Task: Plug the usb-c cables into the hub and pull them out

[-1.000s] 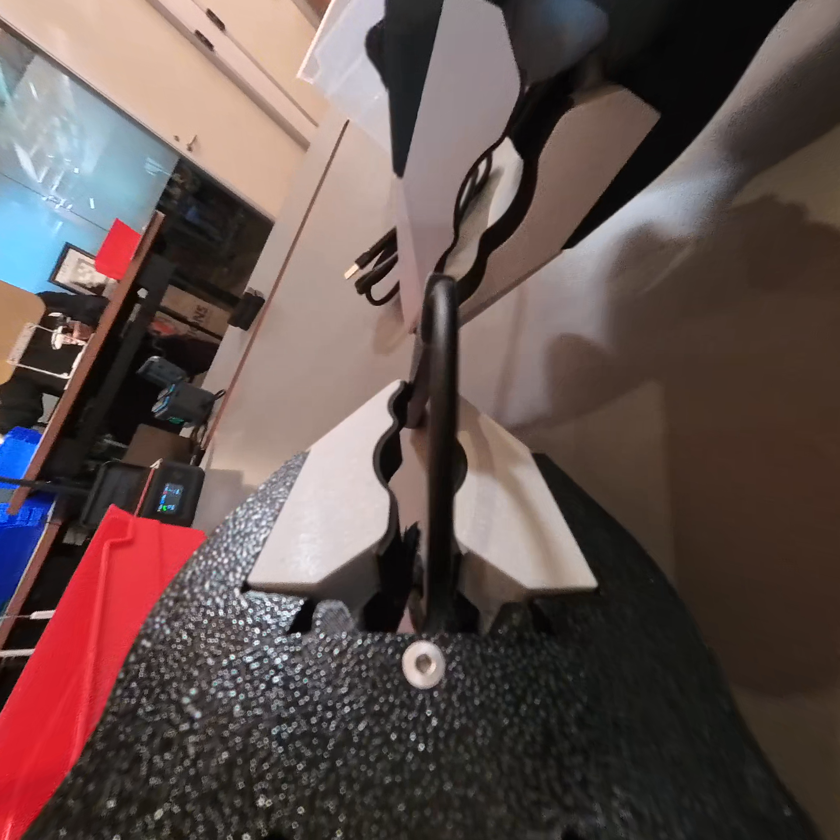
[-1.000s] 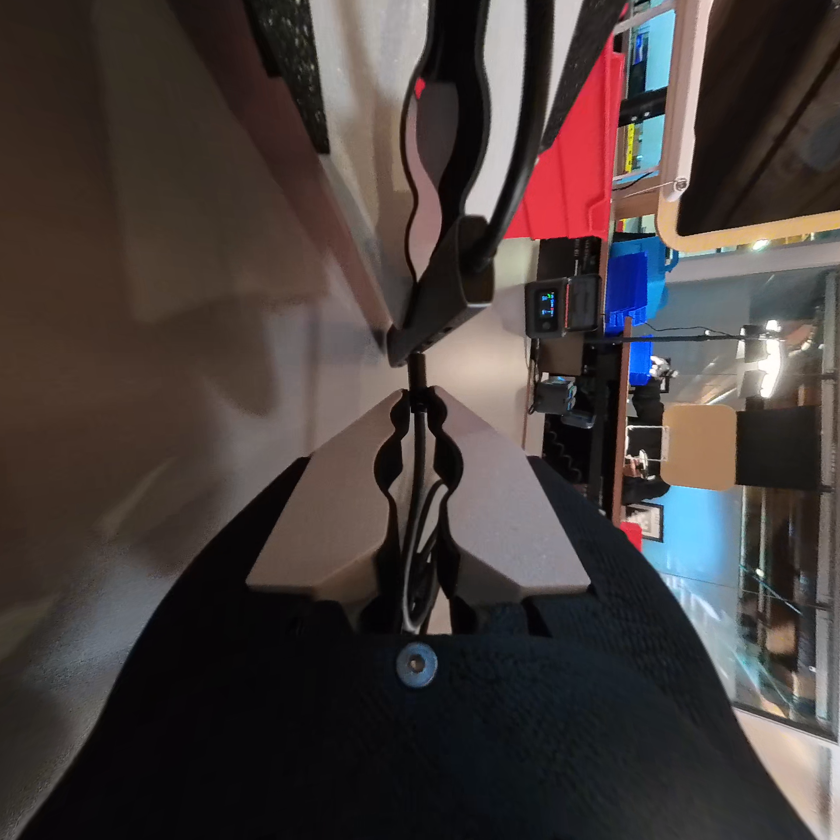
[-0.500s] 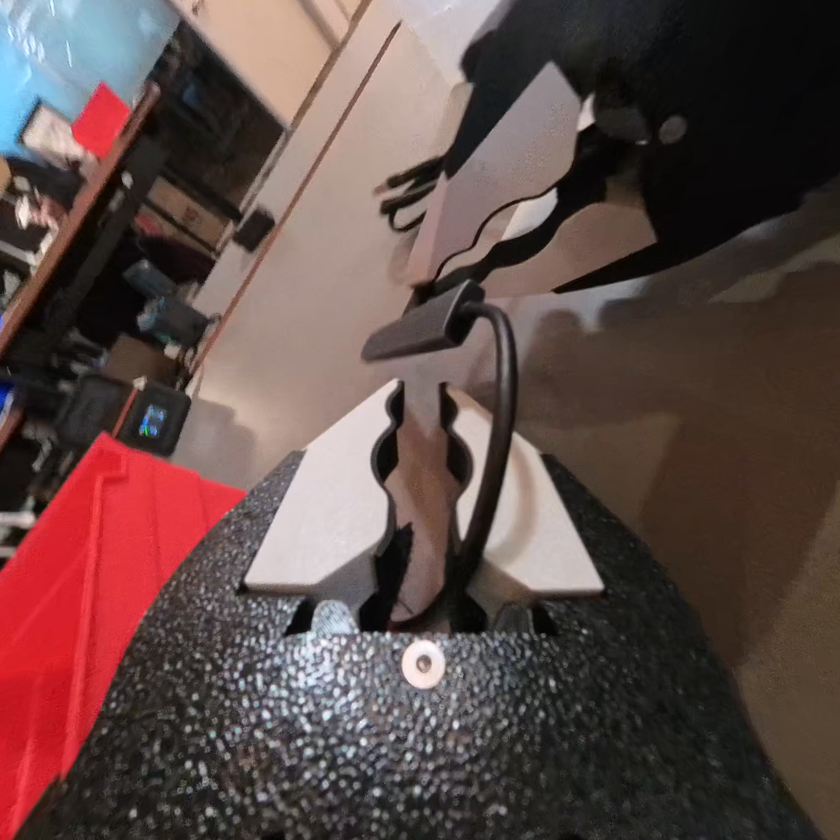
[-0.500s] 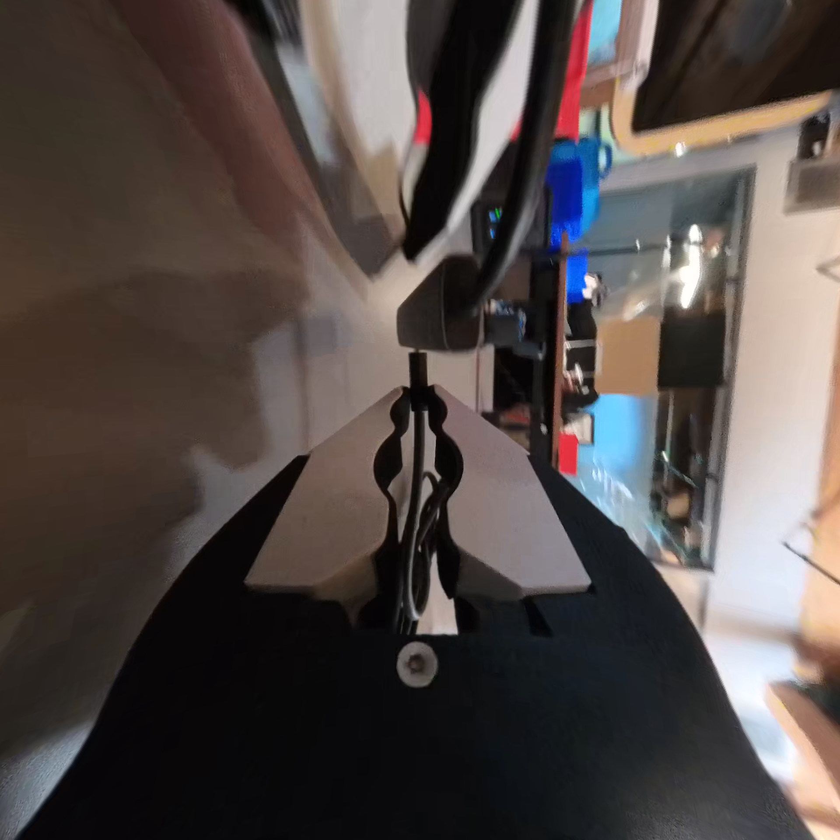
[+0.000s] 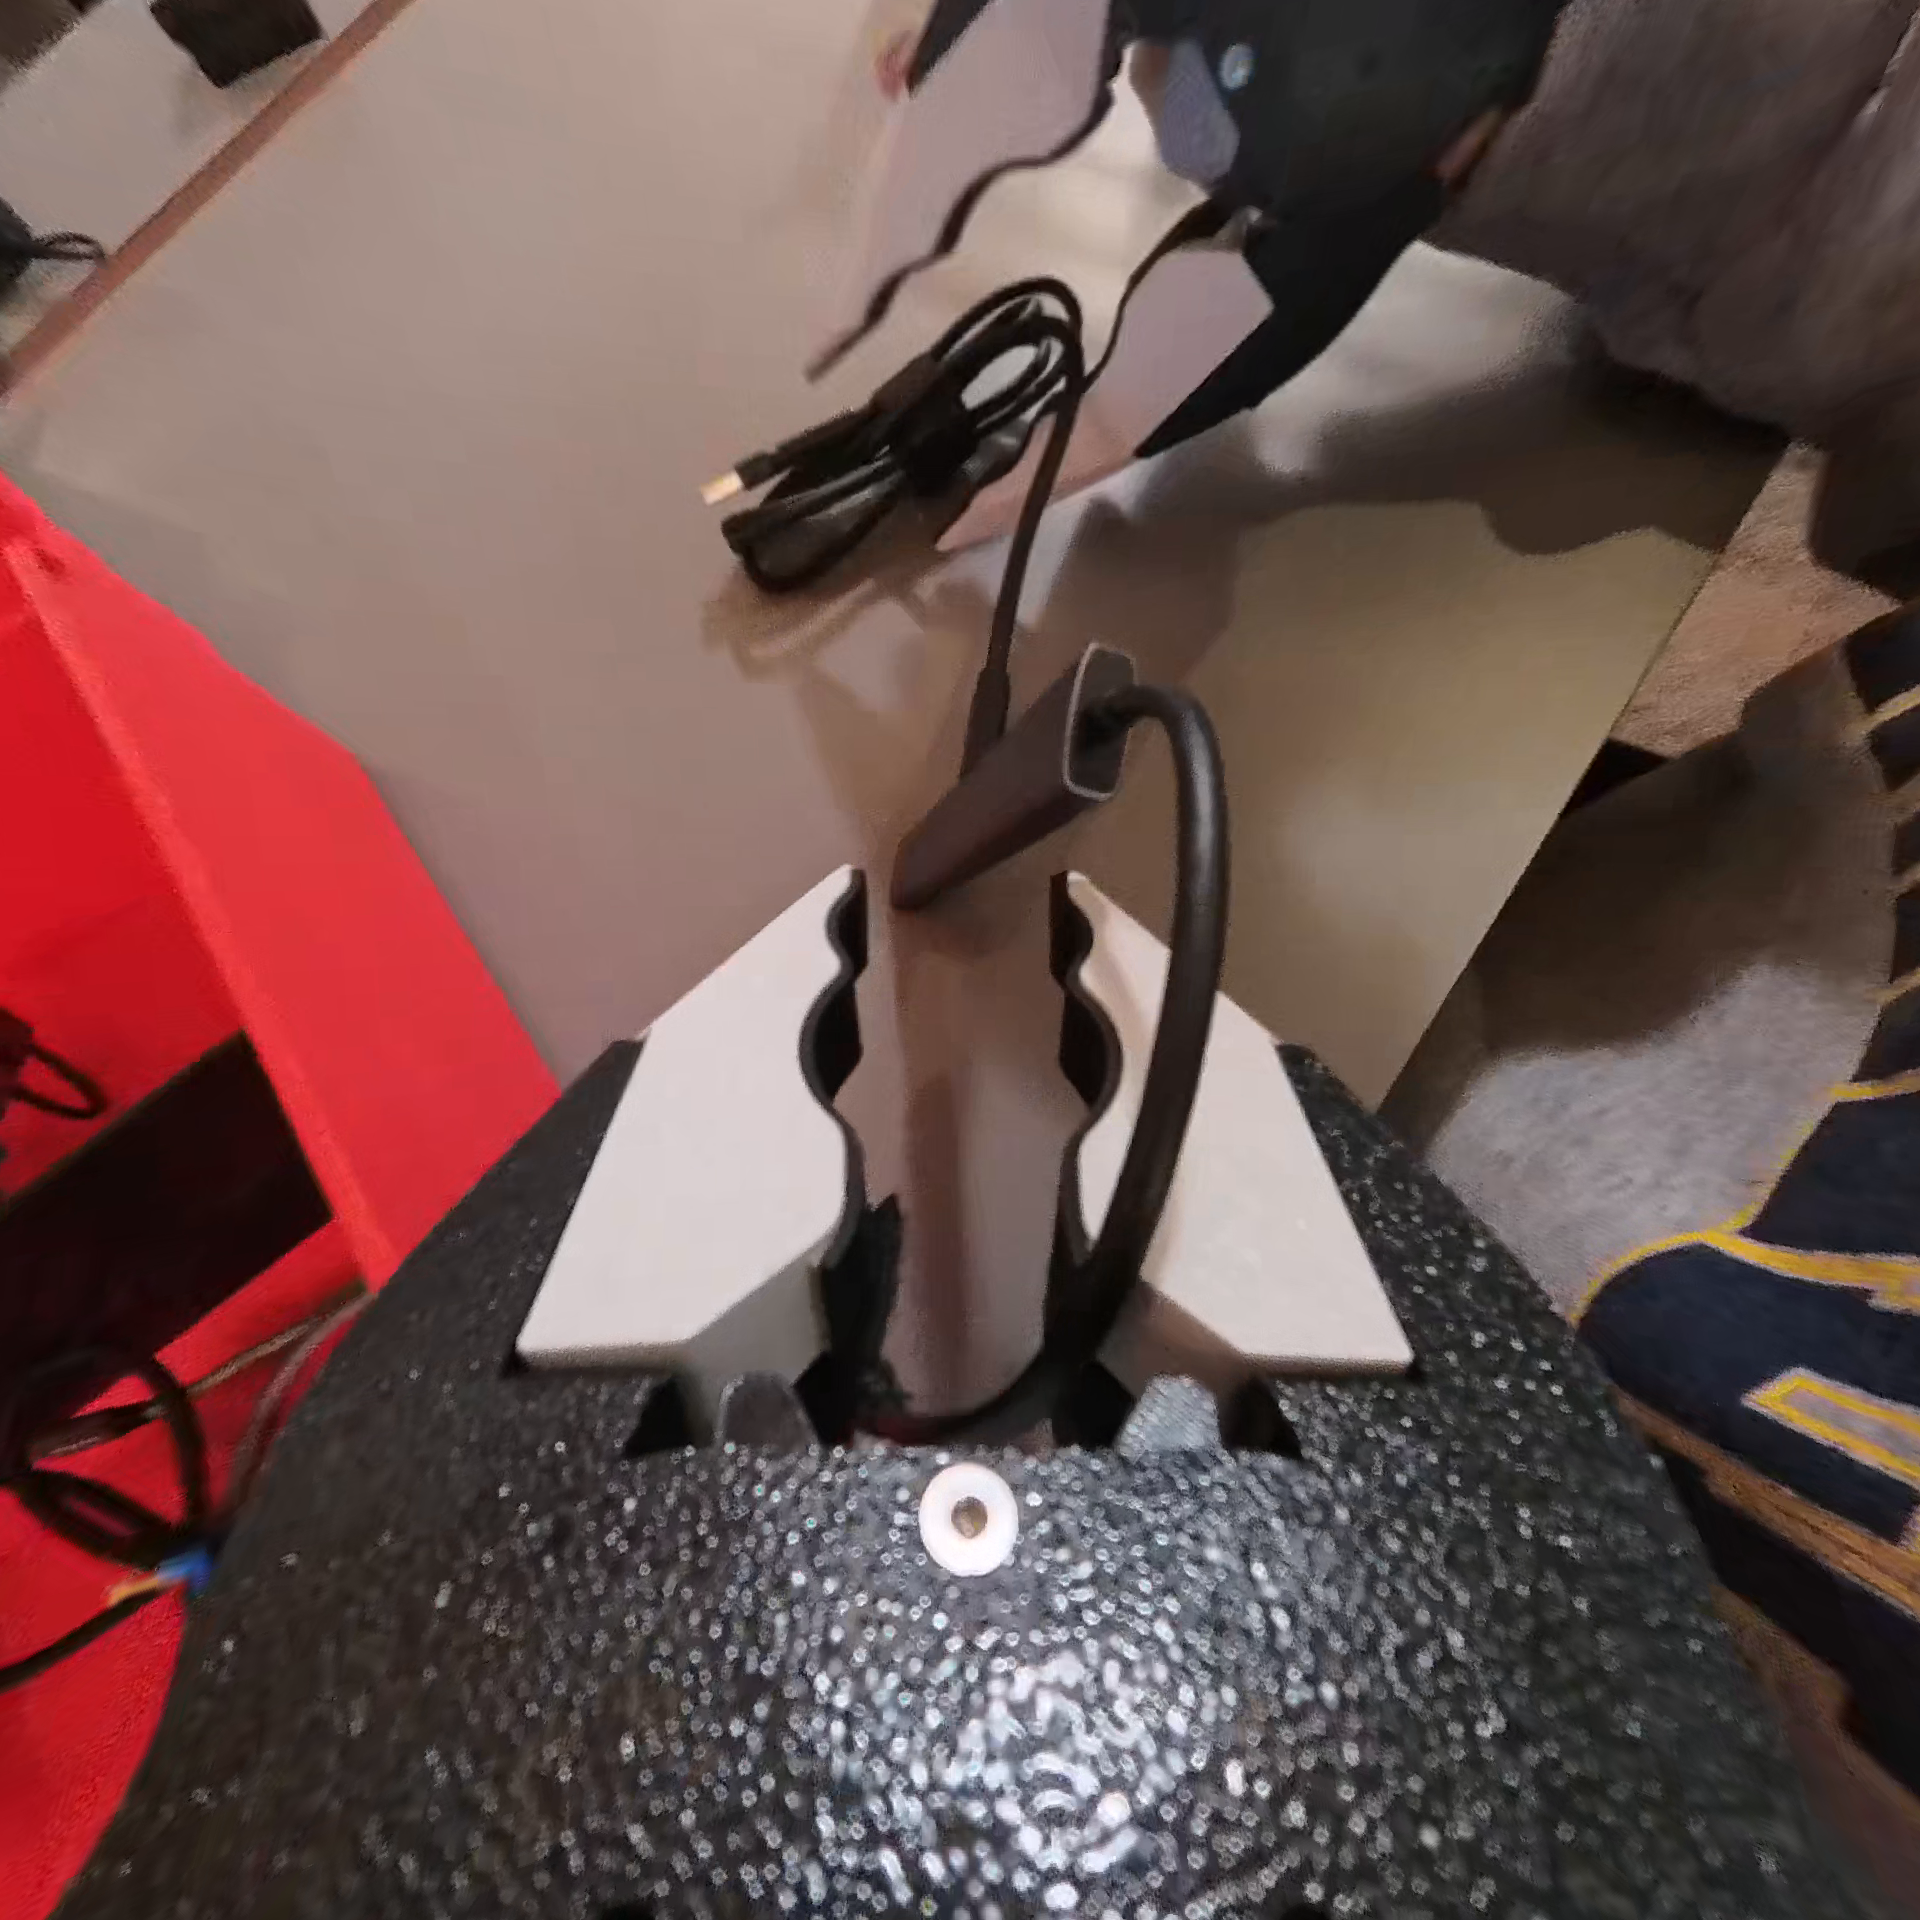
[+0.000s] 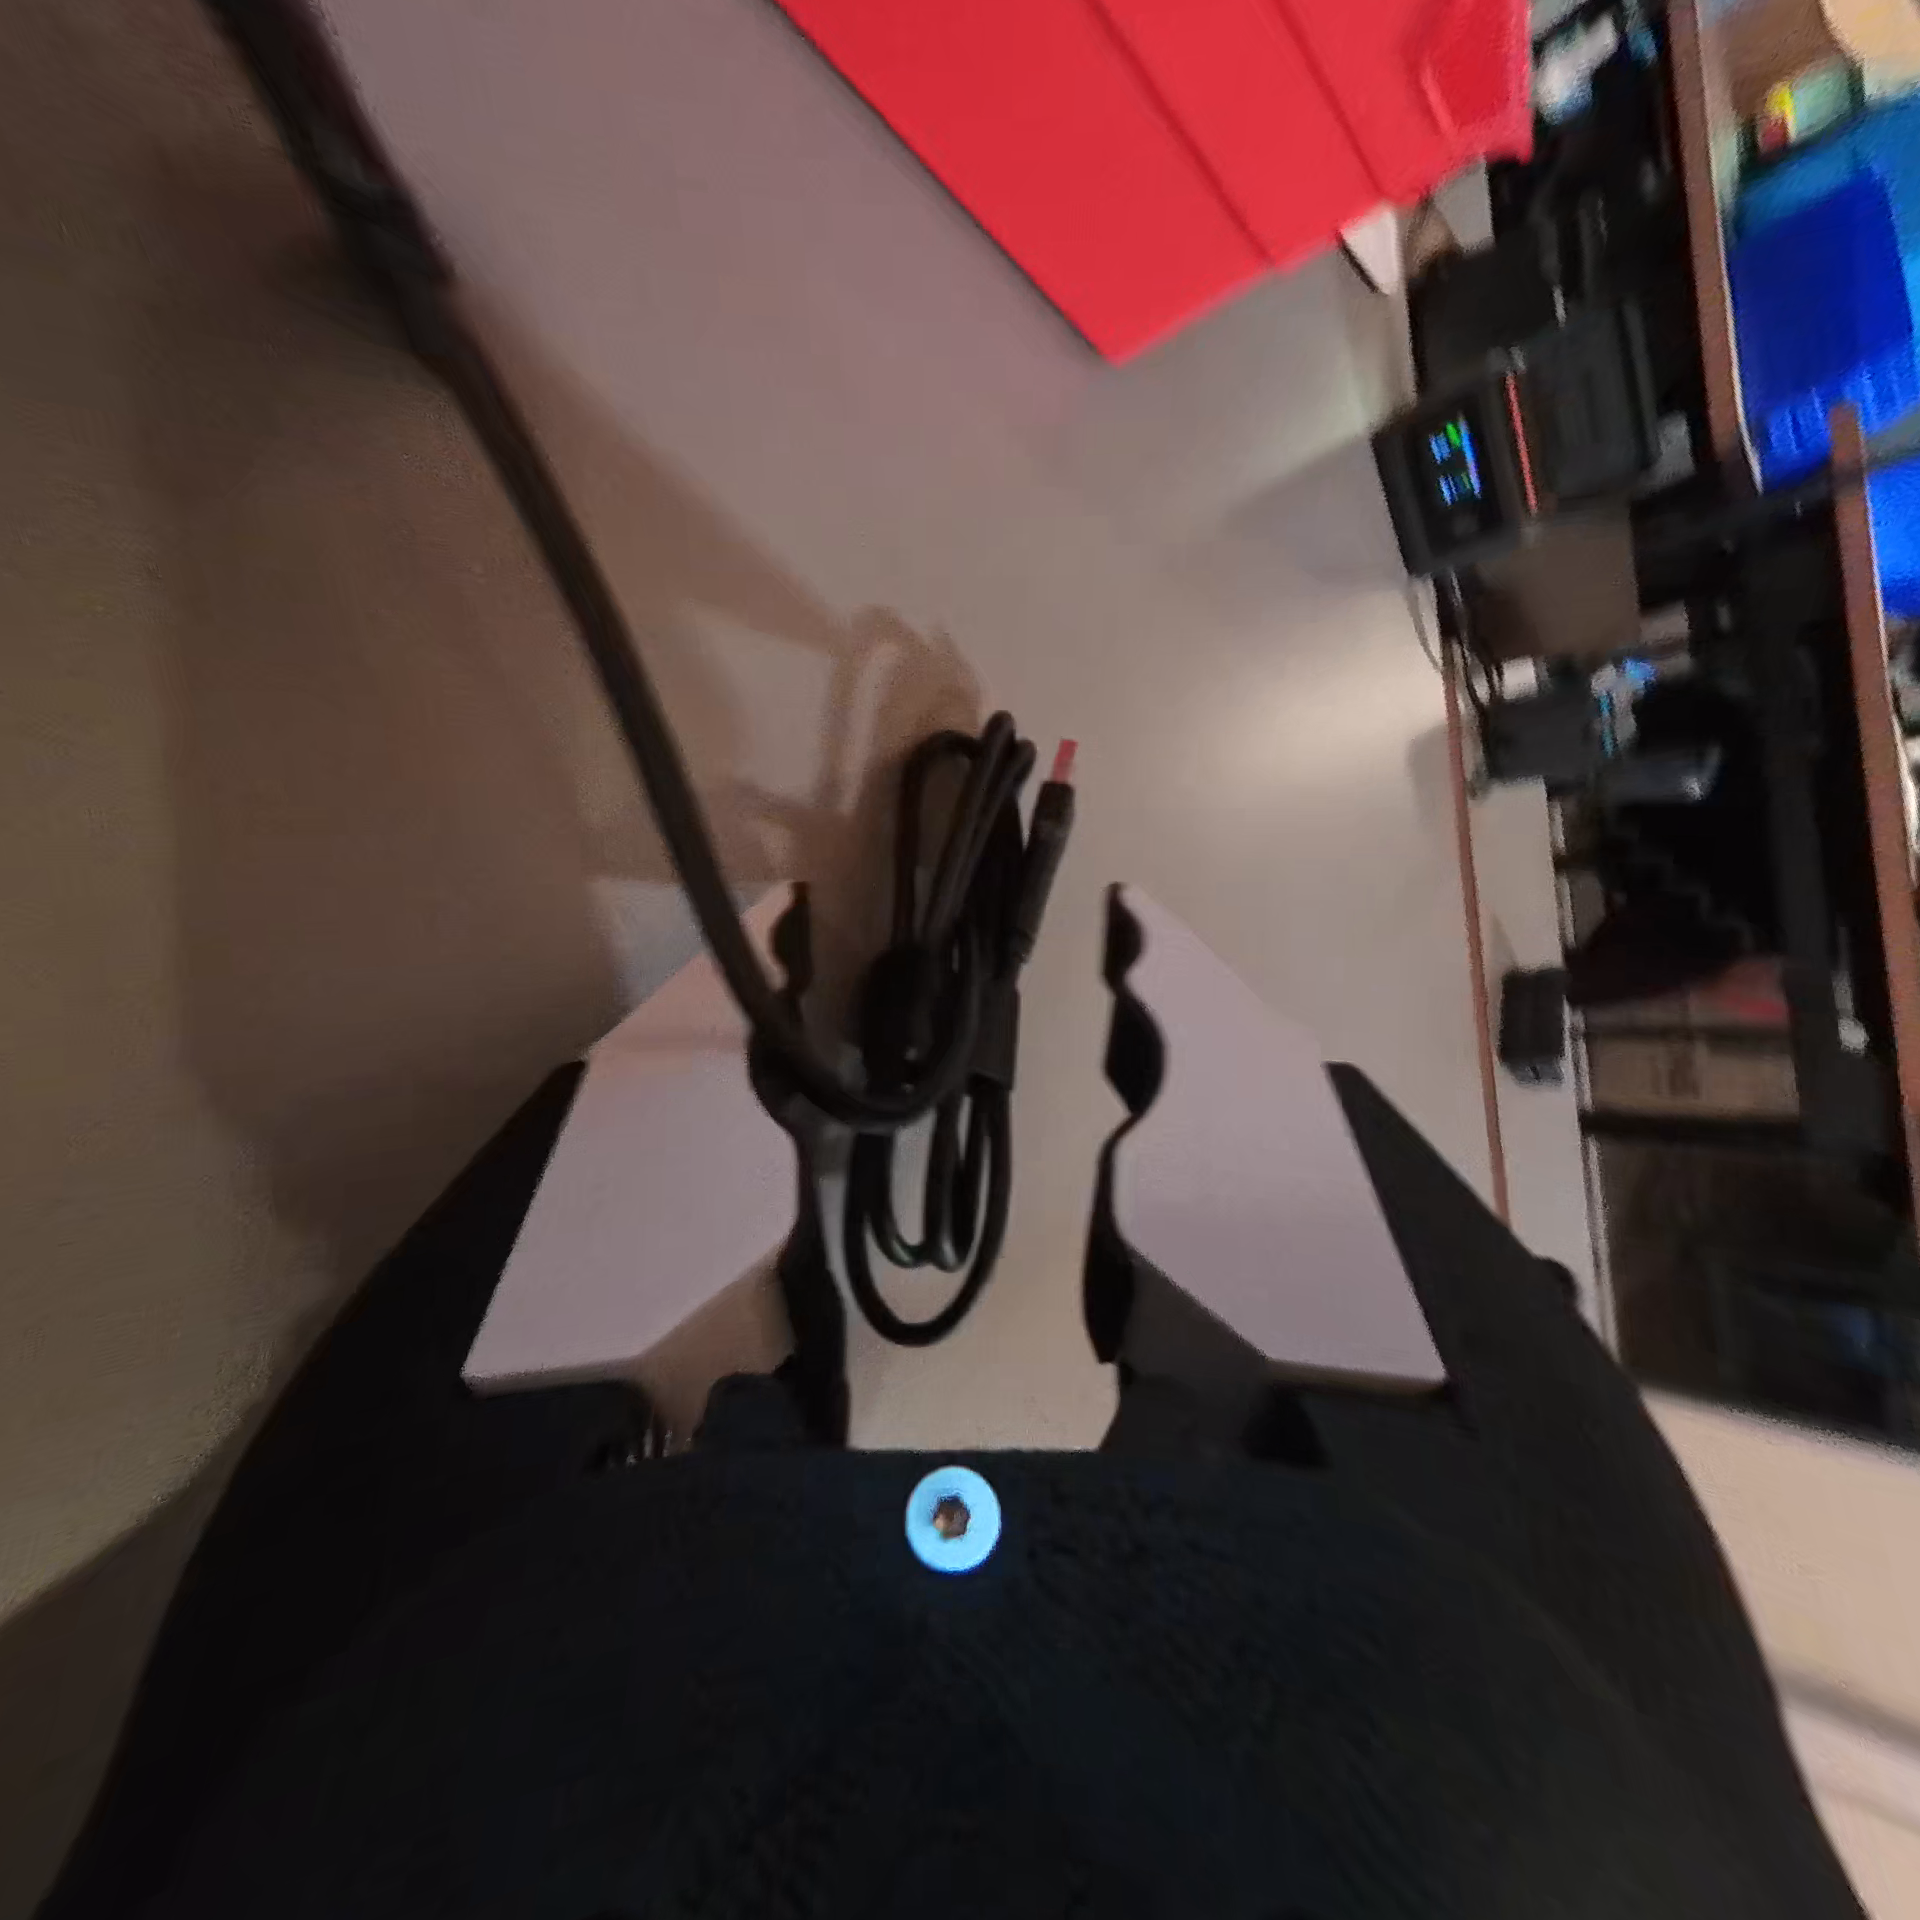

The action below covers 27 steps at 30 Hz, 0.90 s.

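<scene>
— How do the tongs stand?

— The left gripper [image 5: 961, 894] is parted, a clear gap between its grey fingers [image 5: 727, 1132], and nothing is pinched. The dark hub [image 5: 1013, 774] lies tilted just past the fingertips. Whether it touches them, I cannot tell. Its thick lead [image 5: 1174, 966] arcs back over the right-hand finger and down to the base of the jaws.

— And the other one?

— The right gripper [image 6: 951, 904] is spread wide as well. A black cable [image 6: 582, 582] runs in from the upper left and crosses the tip of its left-hand finger, apparently touching it, but it is not clamped.

— Where are the cables?

— A thin cable [image 5: 1023, 520] rises from the hub's side toward the coiled bundle [image 5: 914, 436], which rests on the pale table [image 5: 468, 364] beyond. In the right wrist view the same bundle [image 6: 945, 1039] shows between the open fingers. A red bin [image 5: 156, 831] stands by the table's left edge.
</scene>
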Motion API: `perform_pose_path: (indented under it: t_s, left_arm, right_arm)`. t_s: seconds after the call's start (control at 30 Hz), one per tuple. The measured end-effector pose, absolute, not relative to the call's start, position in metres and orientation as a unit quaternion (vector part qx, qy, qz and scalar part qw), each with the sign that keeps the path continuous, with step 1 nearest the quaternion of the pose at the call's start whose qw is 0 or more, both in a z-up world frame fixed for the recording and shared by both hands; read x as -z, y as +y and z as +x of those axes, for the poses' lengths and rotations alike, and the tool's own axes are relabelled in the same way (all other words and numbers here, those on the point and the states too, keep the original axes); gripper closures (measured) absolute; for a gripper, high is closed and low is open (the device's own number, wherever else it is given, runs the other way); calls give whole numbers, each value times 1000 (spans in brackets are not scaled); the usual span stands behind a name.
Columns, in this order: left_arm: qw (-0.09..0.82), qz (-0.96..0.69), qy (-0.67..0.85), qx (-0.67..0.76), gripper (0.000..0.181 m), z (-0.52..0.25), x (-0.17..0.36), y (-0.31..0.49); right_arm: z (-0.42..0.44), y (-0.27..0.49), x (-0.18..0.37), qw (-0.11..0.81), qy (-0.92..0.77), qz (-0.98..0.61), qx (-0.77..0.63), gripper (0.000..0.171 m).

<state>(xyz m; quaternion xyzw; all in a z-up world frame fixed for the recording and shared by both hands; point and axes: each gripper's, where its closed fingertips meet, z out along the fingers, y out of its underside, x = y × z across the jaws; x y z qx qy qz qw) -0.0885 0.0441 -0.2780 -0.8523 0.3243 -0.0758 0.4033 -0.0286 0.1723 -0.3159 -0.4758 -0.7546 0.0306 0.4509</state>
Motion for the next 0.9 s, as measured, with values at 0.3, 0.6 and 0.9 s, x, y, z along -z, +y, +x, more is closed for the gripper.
perform_pose_path:
  t_s: [0.3, 0.6, 0.9]
  left_arm:
    - [417, -847, 303, 133, 128, -79, 282, 40]
    - [471, -820, 302, 119, 123, -75, 262, 39]
    - [490, -824, 223, 177, 128, -90, 240, 43]
  right_arm:
    - [-16, 226, 292, 502, -686, -516, 104, 171]
    - [17, 271, 295, 481, -625, -592, 168, 171]
    - [12, 182, 291, 324, -641, -683, -131, 114]
